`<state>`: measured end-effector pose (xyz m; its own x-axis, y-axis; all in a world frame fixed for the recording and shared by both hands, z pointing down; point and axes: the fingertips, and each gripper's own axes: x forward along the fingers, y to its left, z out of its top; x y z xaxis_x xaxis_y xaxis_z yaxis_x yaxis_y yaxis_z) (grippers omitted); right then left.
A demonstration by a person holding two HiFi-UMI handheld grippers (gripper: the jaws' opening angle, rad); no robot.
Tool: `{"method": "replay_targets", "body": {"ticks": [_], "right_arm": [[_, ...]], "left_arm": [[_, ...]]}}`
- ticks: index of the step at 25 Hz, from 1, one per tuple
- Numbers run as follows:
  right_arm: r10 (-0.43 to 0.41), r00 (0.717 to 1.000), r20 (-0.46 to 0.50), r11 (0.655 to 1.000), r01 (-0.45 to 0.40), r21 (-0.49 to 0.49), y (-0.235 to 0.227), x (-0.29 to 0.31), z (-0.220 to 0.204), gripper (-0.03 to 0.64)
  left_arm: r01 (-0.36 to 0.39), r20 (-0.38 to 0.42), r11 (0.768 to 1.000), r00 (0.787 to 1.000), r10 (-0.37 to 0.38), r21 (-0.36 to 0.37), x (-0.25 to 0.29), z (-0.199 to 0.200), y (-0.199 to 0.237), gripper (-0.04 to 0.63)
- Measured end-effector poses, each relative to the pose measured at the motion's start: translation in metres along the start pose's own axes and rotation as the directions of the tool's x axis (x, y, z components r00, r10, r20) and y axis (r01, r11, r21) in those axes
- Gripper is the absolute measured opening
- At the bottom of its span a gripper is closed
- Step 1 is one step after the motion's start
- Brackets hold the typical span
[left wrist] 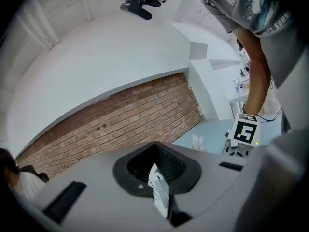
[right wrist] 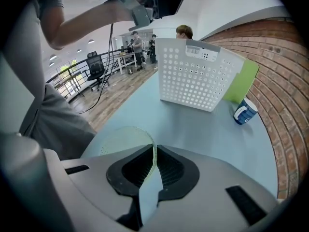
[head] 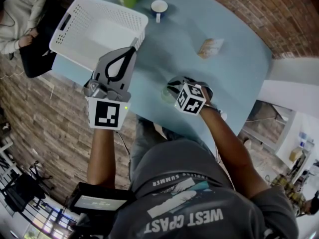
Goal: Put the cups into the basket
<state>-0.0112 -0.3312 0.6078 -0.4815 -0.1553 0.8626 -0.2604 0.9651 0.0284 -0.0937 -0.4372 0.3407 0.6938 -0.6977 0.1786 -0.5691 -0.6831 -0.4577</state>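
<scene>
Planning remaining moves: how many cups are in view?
2. A blue mug stands on the table near the basket; a translucent green cup is pinched by the right gripper. Nothing shows inside the basket.

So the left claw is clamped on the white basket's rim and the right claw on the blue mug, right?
Not the mug. The right gripper view shows the right claw clamped on the rim of the translucent green cup; the blue mug stands untouched by the basket.
</scene>
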Motion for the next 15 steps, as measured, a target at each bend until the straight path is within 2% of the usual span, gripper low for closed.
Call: {"method": "replay_targets", "body": {"ticks": [5, 15], "right_arm": [[-0.018, 1.000, 0.018, 1.000, 0.018, -0.002, -0.010, -0.008, 0.011, 0.035], [-0.092, 0.993, 0.074, 0.995, 0.093, -0.020, -0.039, -0.041, 0.054, 0.035]], "left_arm": [[-0.012, 0.003, 1.000, 1.000, 0.012, -0.019, 0.006, -0.005, 0.011, 0.000], [-0.036, 0.012, 0.999, 0.999, 0.036, 0.002, 0.003, -0.005, 0.043, 0.001]]}}
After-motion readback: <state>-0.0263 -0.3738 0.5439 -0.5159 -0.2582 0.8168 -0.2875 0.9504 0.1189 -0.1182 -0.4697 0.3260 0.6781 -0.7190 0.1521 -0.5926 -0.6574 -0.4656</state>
